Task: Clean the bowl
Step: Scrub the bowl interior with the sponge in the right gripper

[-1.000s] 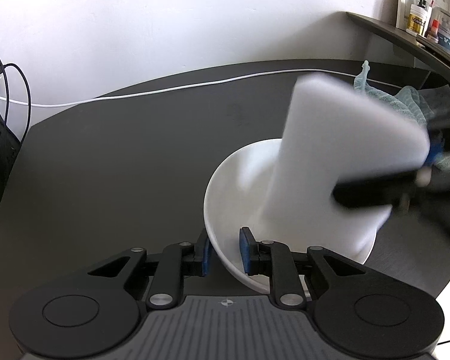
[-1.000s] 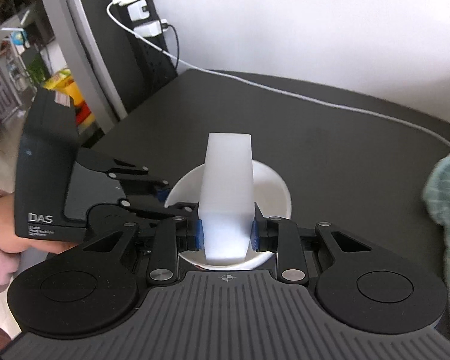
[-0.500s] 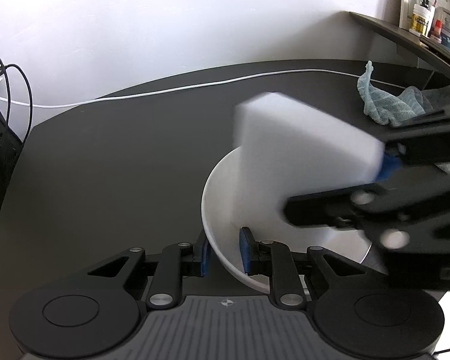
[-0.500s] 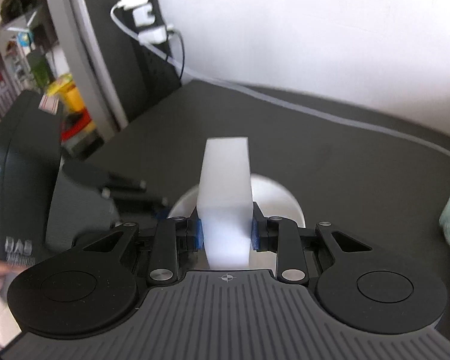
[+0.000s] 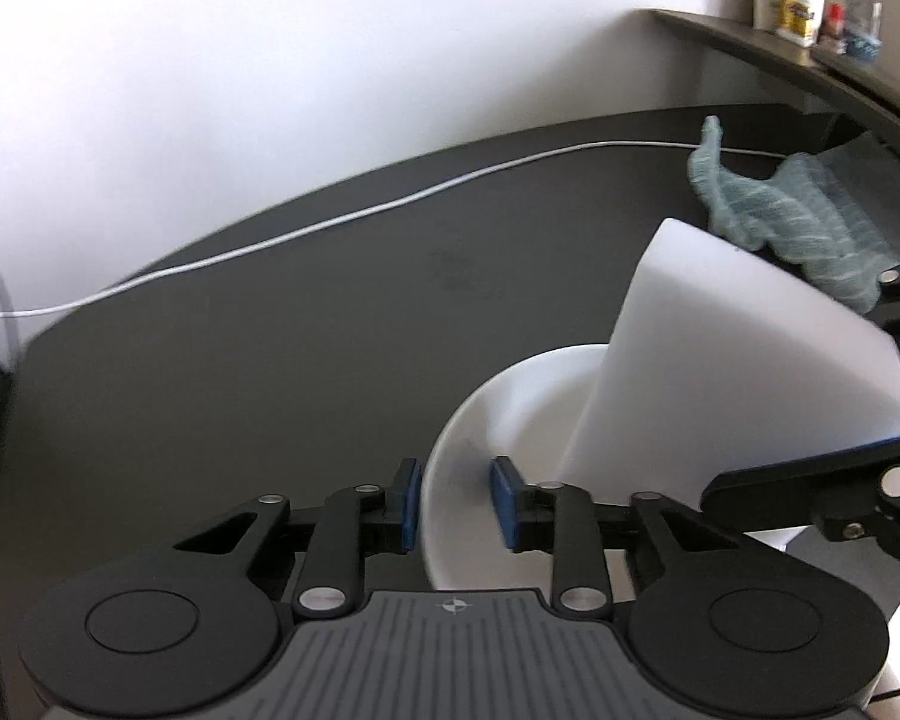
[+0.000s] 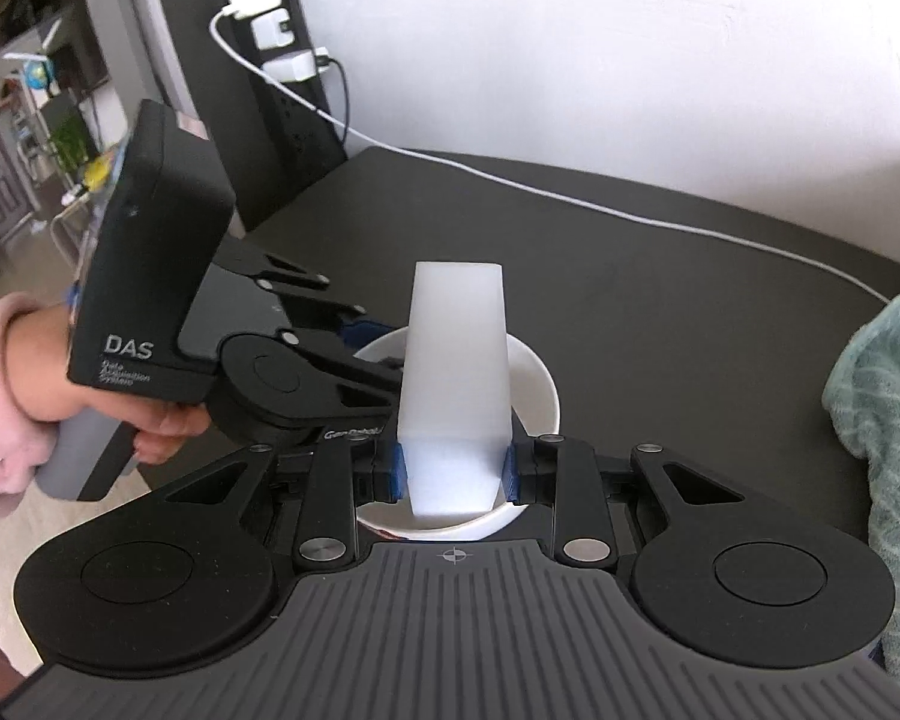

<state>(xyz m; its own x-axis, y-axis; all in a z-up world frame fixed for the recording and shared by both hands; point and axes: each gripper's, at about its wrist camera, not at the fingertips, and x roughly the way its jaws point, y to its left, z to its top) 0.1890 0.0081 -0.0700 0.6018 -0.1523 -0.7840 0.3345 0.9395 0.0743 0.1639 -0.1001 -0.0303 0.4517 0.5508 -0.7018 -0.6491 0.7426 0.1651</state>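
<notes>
While clamped on the near rim of the bowl (image 5: pixel 528 414), left gripper (image 5: pixel 455 501) fingers (image 5: pixel 406 498) straddle the wall, one outside, one inside, steadying it on the bench (image 5: pixel 240 396). Beside that grip, right gripper (image 6: pixel 453 474) fingers shut tight on a white sponge (image 6: pixel 455 372), its far end dipped inside the bowl. Scrubbing step apparently under way. Next: sweep the sponge round the inner wall with the rim held firm. Beyond the bowl, a teal cloth (image 5: pixel 798 222) and white cable (image 5: pixel 342 219).
</notes>
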